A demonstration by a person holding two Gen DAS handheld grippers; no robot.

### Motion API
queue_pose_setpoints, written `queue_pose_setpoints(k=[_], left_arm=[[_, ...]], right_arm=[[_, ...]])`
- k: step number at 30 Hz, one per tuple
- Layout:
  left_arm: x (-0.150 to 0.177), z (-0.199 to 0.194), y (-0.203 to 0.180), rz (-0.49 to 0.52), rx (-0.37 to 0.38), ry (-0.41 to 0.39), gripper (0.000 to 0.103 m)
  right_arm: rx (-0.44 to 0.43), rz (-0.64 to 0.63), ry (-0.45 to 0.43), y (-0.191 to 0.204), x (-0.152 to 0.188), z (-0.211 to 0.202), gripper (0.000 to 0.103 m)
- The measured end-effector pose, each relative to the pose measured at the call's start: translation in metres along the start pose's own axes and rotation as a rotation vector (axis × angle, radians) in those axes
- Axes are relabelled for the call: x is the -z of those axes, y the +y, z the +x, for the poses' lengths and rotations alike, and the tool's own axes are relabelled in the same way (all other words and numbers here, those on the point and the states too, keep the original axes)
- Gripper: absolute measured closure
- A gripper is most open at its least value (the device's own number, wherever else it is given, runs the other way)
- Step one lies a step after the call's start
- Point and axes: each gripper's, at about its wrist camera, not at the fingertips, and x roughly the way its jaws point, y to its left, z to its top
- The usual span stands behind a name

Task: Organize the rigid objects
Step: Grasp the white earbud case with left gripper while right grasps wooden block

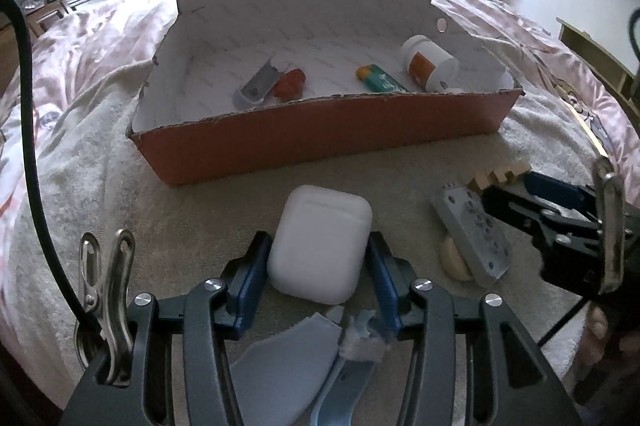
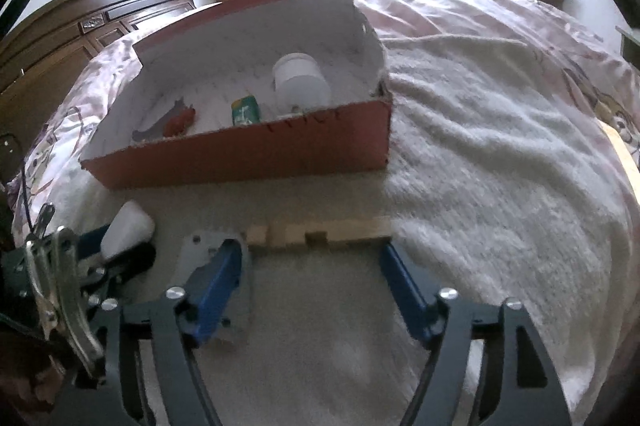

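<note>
Now the white case sits on the towel, just in front of the red box. The left gripper has one blue finger on each side of the case. The pads look like they touch its sides, so I think the case is held. The case points away from the gripper, toward the box, so the next move is likely up and forward, over the near wall.

The right gripper is wide open and holds nothing. The wood block lies flat just past its tips. The block's long side runs left to right, across the gap between the fingers. So the fingers would close on its two ends, and the gap looks only just wide enough. The right hand is the nearer one to the block. A gray plate lies close to the left of that gripper, right under its left finger, and could get bumped.

Inside the box lie a white jar, a green tube, a gray clip and a red thing.
</note>
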Motion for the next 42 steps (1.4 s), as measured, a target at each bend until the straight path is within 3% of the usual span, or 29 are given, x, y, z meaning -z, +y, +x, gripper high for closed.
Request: queue_pose_setpoints(k=[7,11,22,30,32,42], left_arm=[[-0.001,0.002,-0.002,0.001,0.001,-0.009,0.054],[-0.001,0.002,-0.001,-0.003,0.008,-0.010,0.054],[0.000,0.001,-0.002,0.001,0.002,-0.013,0.054],[0.000,0.001,-0.002,0.002,0.001,-0.014,0.054],[0.000,0.001,-0.002,0.004,-0.002,-0.014,0.054],[0.000,0.002,-0.004,0.014,-0.017,-0.012,0.054]], right_arm=[[0.022,-0.040,-0.021,0.013,-0.006,0.012,0.017],[-0.013,-0.065,-0.006,0.009,-0.008,0.011,0.017],[-0.051,-0.315,0.035,0.003,-0.011,0.007,0.018],[-0.018,-0.319,0.019,0.007,-0.009,0.017,0.018],[-0.008,-0.295,0.017,0.006,-0.008,0.016,0.023],[0.071,-0.204,0.019,0.011,-0.001,0.013,0.023]])
